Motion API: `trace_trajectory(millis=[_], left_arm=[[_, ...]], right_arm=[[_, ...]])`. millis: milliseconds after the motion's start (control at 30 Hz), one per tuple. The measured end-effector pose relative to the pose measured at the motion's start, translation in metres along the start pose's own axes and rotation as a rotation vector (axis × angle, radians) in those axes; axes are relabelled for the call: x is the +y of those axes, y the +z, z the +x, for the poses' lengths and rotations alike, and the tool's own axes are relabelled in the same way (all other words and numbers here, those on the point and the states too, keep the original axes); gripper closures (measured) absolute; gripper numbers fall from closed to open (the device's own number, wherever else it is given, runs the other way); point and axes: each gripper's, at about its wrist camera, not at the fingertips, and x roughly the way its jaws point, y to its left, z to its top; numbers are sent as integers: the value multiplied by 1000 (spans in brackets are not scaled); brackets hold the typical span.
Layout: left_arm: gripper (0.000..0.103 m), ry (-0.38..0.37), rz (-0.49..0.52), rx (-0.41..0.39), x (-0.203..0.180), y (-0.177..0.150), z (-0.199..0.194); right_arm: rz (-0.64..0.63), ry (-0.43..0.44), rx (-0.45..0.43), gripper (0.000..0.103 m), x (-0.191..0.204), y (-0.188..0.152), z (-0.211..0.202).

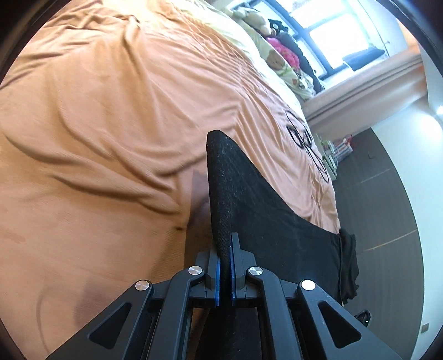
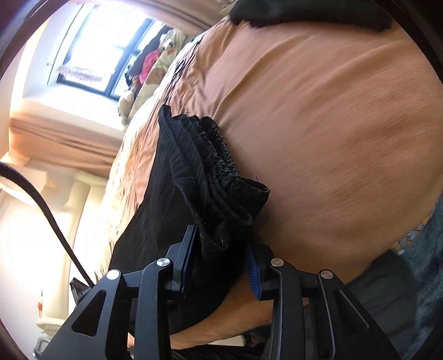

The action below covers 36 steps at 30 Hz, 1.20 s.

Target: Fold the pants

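The black pants [image 1: 249, 193] hang lifted above the orange bedcover [image 1: 97, 110]. My left gripper [image 1: 224, 243] is shut on a thin folded edge of them, and the cloth stands up in a taut ridge and trails off to the right. In the right wrist view the bunched elastic waistband [image 2: 205, 166] of the pants sticks out from between the fingers of my right gripper [image 2: 221, 243]. Its blue pads press on this thick wad of fabric. The rest of the pants [image 2: 155, 221] drapes down to the left over the bedcover [image 2: 332, 110].
Pillows and plush toys [image 1: 279, 58] lie at the head of the bed under a bright window [image 1: 340, 36]. Dark floor [image 1: 373, 193] and stacked books [image 1: 340, 146] lie beside the bed. A black cable [image 2: 47, 216] and another dark cloth [image 2: 304, 11] show in the right wrist view.
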Motion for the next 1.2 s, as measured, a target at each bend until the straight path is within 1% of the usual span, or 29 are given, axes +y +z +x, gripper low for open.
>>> trace_trajectory(millis=[167, 467, 633, 733, 800, 833, 867, 900, 933, 967, 1067, 1200], left_arm=[[98, 17, -15, -18, 33, 14, -23], [98, 46, -55, -48, 72, 32, -48], [98, 80, -67, -55, 87, 46, -55], [97, 85, -86, -25, 96, 48, -49], [94, 106, -106, -7, 101, 47, -46], [93, 126, -111, -7, 102, 46, -46], [91, 136, -110, -7, 104, 43, -47], [86, 144, -112, -4, 107, 39, -47], [83, 147, -117, -2, 109, 36, -48], [78, 147, -123, -1, 111, 32, -49], [76, 144, -136, -1, 118, 21, -58], [71, 131, -157, -3, 127, 4, -70]], right_arm=[[-33, 0, 40, 72, 20, 8, 27], [-77, 11, 102, 72, 41, 21, 61], [-102, 25, 139, 72, 41, 22, 70], [-123, 6, 149, 72, 34, 26, 69], [-146, -6, 166, 70, 29, 35, 65], [-159, -13, 167, 69, 27, 38, 60], [-170, -19, 165, 69, 24, 42, 55], [-182, -22, 162, 68, 21, 47, 51], [-192, -30, 156, 66, 19, 50, 45], [-202, -44, 144, 64, 17, 54, 41], [-220, -54, 117, 56, 13, 65, 31], [-240, -52, 84, 56, 8, 80, 19]])
